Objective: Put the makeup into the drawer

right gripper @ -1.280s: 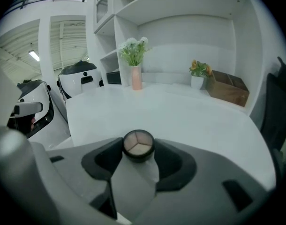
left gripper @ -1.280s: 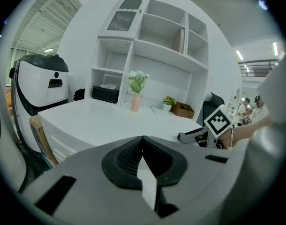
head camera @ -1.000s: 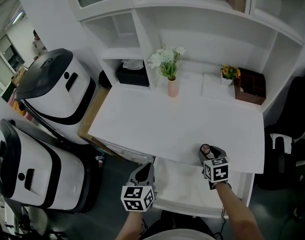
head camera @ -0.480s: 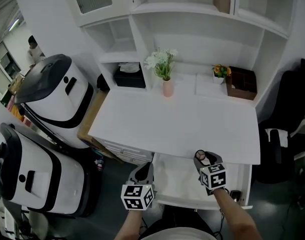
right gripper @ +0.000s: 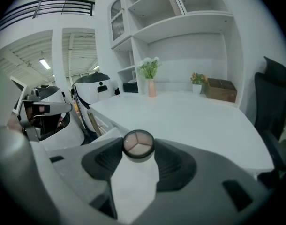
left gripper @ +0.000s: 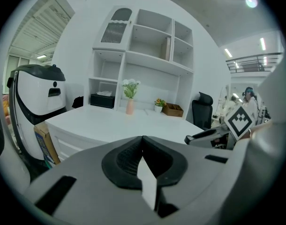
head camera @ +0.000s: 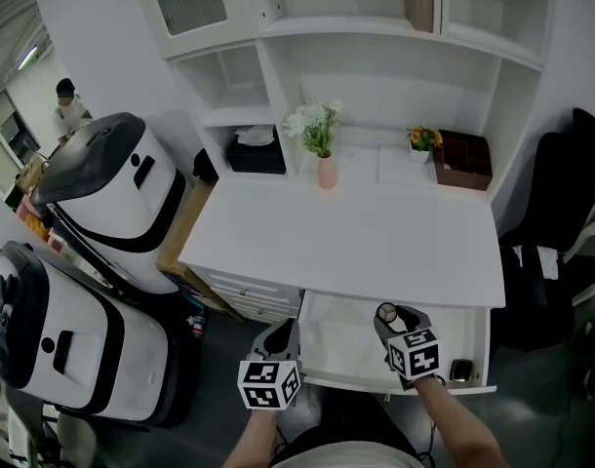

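White drawer [head camera: 341,344] open under desk [head camera: 376,242] edge, right gripper [head camera: 393,318] jaws pinching makeup compact [right gripper: 139,143], left gripper [left gripper: 142,149] jaws together

Desk [head camera: 356,242]: white, wide | Shelving [head camera: 376,29]: white hutch, white wall [head camera: 83,47] | Chair [head camera: 571,183]: black | Floor [head camera: 541,408]: dark grey | Lighting: ceiling strips [right gripper: 44,63]

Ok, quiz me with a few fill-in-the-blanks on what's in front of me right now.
The makeup compact between the jaws of the right gripper is ____ in shape.
The drawer under the desk stands ____.
The jaws of the left gripper are shut on ____.
The white flowers stand in a ____ vase.
Missing words: round; open; nothing; pink.
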Demonstrator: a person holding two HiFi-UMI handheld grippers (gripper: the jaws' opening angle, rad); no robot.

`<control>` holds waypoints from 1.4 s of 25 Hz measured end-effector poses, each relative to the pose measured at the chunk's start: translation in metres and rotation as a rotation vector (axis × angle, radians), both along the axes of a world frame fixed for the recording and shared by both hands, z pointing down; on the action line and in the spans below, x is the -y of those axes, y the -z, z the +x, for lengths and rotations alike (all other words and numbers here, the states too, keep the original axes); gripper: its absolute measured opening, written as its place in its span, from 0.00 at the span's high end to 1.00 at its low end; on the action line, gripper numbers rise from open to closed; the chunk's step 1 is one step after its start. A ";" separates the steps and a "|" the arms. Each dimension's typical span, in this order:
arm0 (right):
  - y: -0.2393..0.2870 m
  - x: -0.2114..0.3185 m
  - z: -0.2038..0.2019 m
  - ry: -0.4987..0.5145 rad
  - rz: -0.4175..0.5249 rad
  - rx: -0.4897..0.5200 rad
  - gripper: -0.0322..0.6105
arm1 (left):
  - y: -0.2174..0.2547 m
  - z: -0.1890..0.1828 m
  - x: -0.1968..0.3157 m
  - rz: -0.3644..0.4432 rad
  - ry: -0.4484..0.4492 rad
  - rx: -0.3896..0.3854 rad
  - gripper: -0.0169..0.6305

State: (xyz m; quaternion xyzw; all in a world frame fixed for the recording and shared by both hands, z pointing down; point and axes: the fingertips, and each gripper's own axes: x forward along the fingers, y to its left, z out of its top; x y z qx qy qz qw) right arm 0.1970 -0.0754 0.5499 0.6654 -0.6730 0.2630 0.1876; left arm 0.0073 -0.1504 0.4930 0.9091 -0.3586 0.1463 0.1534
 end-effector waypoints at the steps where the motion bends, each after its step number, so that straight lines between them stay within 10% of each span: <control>1: 0.001 -0.003 -0.003 0.003 0.002 0.000 0.62 | 0.000 -0.003 -0.002 0.002 0.000 0.000 0.97; 35: -0.001 -0.015 -0.093 0.200 -0.034 -0.034 0.62 | -0.002 -0.094 -0.031 -0.003 0.144 -0.024 0.97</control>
